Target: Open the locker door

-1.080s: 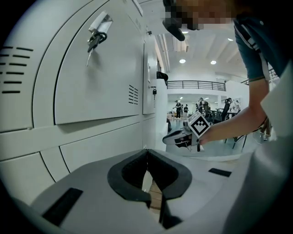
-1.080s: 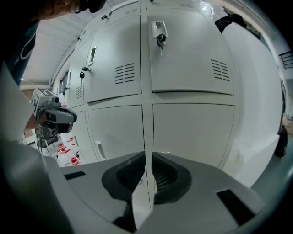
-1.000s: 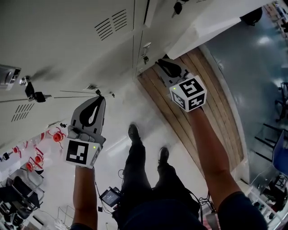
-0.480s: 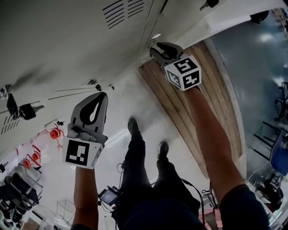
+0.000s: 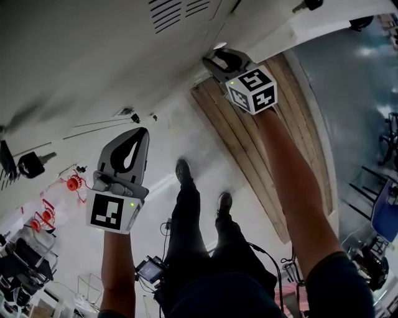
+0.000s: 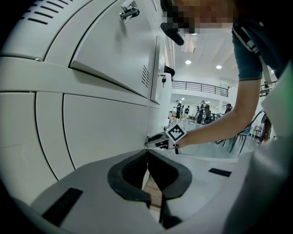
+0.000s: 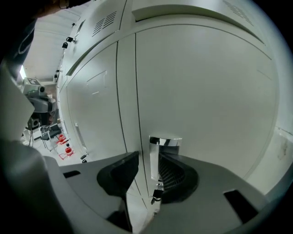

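Grey lockers (image 5: 81, 56) fill the top of the head view. A small chrome handle (image 7: 164, 151) sticks out at the edge of a low locker door (image 7: 206, 91). My right gripper (image 7: 146, 171) is up against that door, and its jaws are opening with the handle between them. The handle lies close to the right pad (image 7: 176, 176) and clear of the left one. In the head view the right gripper (image 5: 216, 59) reaches the same handle (image 5: 219, 45). My left gripper (image 5: 134, 141) hangs lower left, away from the lockers, shut on nothing.
An upper locker door (image 5: 298, 28) stands ajar above the right gripper, with a key (image 5: 308, 5) in its lock. More keys (image 5: 30, 164) hang at the far left. A wooden strip (image 5: 261, 143), the person's legs (image 5: 199, 211) and red items (image 5: 71, 183) lie below.
My right gripper has moved up to the locker door and its jaws have spread around the handle. The left gripper has stayed where it was.
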Tool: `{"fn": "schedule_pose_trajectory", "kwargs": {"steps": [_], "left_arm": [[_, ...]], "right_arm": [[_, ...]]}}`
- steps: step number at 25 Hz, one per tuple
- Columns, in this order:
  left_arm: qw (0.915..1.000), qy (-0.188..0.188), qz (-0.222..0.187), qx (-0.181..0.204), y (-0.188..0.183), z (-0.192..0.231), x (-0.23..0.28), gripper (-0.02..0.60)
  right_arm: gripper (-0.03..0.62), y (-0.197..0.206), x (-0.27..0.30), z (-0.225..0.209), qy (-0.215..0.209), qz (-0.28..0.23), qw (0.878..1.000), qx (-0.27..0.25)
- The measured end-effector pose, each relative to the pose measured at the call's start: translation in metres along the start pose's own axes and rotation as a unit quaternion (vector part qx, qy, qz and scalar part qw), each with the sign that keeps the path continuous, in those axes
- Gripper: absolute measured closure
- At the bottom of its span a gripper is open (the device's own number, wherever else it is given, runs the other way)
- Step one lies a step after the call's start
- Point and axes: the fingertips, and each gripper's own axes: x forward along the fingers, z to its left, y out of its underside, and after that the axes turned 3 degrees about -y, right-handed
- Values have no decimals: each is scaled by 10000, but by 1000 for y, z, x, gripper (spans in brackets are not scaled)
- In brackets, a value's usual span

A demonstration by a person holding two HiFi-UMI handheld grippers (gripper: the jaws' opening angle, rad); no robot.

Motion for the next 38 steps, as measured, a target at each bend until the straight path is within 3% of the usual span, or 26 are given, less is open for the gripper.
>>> {"fn": "schedule_pose_trajectory", "kwargs": {"steps": [9, 23, 29, 38], "left_arm": [[9999, 99, -22, 77, -4, -9, 3, 565], [9996, 177, 9, 227, -8, -45, -9, 565], [9981, 202, 230, 529, -4, -53, -12, 565], [9984, 188, -76, 536, -27, -71, -28, 565]], "right_arm": [[456, 15, -25, 7, 96, 172, 9997, -134], [462, 58, -101, 8, 899, 326, 9953, 179], [462, 80, -128, 0, 1031, 529, 9927, 338], [462, 104, -183, -9, 1453, 818, 9836, 693]]}}
